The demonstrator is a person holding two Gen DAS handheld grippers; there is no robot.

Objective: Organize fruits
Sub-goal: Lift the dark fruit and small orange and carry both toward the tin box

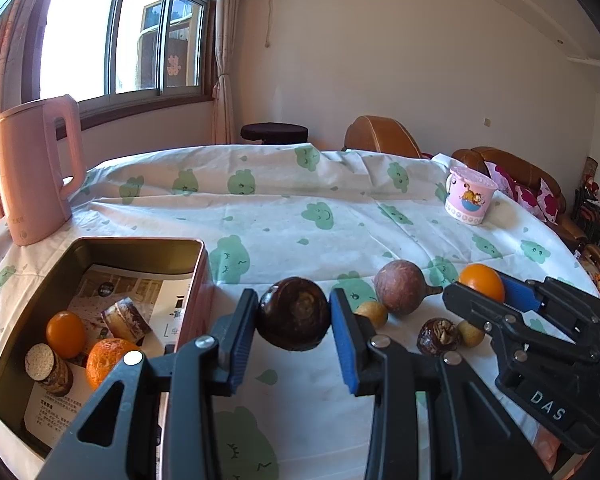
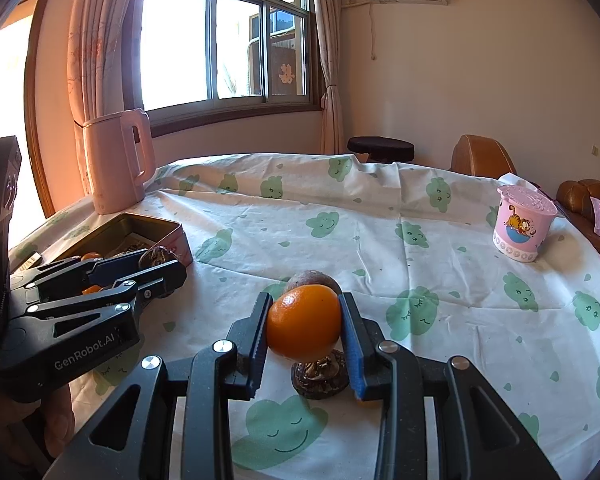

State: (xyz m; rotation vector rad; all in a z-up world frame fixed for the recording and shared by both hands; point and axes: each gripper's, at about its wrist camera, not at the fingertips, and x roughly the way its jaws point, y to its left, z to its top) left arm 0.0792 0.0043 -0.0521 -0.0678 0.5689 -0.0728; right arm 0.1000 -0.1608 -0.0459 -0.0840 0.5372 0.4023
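Left wrist view: left gripper [image 1: 294, 320] tilted down, jaws around dark fruit [image 1: 294, 314].

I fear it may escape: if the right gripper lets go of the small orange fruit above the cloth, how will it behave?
The orange fruit looks round and smooth, so it would probably roll. The tablecloth is wrinkled, which may stop it soon. It seems firm between the right gripper pads.

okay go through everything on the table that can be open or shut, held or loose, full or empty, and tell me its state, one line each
left gripper: shut on dark brown fruit
right gripper: shut on orange
metal tin: lid off, holding two orange fruits and two wrapped rolls
pink kettle: upright, lid shut
pink cup: upright, lid on
brown round fruit: loose on the cloth
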